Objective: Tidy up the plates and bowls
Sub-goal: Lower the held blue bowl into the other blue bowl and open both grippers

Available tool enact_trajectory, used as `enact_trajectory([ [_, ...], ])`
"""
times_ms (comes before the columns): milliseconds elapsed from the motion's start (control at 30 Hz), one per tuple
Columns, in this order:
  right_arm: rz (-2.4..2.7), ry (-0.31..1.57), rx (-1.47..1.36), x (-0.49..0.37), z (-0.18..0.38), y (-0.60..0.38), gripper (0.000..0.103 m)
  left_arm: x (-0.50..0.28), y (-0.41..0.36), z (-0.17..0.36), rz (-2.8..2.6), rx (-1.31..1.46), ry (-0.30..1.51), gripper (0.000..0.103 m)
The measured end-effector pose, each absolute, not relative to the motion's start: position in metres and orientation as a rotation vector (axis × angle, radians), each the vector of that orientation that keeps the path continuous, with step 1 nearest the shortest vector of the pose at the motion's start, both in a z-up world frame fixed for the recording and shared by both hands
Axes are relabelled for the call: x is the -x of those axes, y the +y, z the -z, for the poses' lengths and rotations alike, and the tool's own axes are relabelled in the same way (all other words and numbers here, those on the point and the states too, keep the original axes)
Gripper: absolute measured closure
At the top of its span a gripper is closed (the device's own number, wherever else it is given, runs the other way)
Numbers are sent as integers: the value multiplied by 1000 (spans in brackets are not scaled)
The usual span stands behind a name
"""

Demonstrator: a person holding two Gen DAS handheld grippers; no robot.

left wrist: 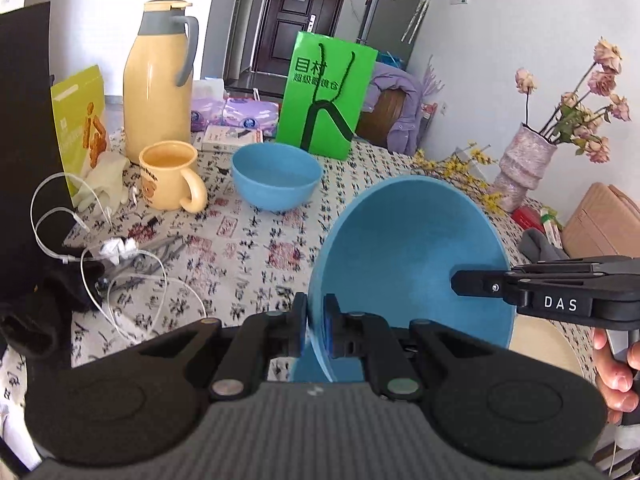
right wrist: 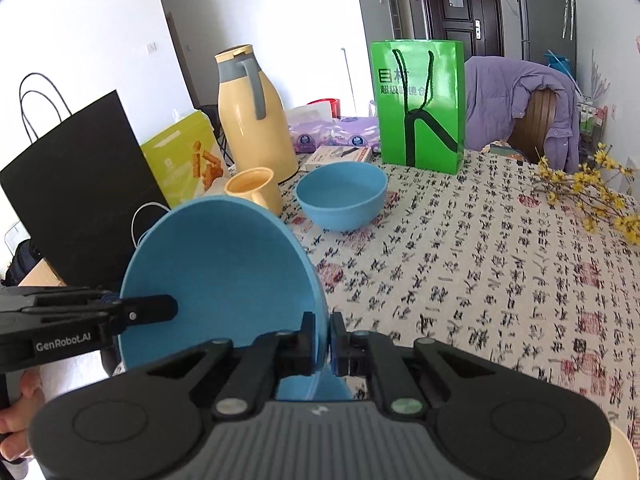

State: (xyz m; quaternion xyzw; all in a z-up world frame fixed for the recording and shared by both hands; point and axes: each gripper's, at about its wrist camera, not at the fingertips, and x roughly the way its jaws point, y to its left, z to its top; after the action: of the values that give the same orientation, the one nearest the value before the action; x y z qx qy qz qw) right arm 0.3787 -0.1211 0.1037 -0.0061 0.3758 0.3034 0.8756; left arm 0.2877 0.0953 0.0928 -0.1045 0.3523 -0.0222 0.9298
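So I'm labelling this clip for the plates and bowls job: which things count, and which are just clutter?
Job:
- held blue bowl, clamped at its rim by left gripper and right gripper
- second blue bowl on the table

Lying about:
- yellow mug
- thermos jug
- green bag
- flower vase
- white cable

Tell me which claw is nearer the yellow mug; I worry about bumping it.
Left. The left claw grips the blue bowl at its rim on the side toward the mug; the right claw grips the opposite rim, with the bowl between it and the mug.
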Motion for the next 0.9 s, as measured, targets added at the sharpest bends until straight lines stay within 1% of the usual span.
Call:
enact_trajectory([
  [433, -581, 878, -30, -334, -67, -142, 95, -262, 73, -63, 86, 143, 782, 94],
  [767, -576, 931, -55, -333, -47, -142, 95, -267, 76, -48, 88, 133, 817, 94],
  [900, -583, 943, -54, -338, -42, -137, 92, -275, 79, -42, 87, 136, 838, 93],
])
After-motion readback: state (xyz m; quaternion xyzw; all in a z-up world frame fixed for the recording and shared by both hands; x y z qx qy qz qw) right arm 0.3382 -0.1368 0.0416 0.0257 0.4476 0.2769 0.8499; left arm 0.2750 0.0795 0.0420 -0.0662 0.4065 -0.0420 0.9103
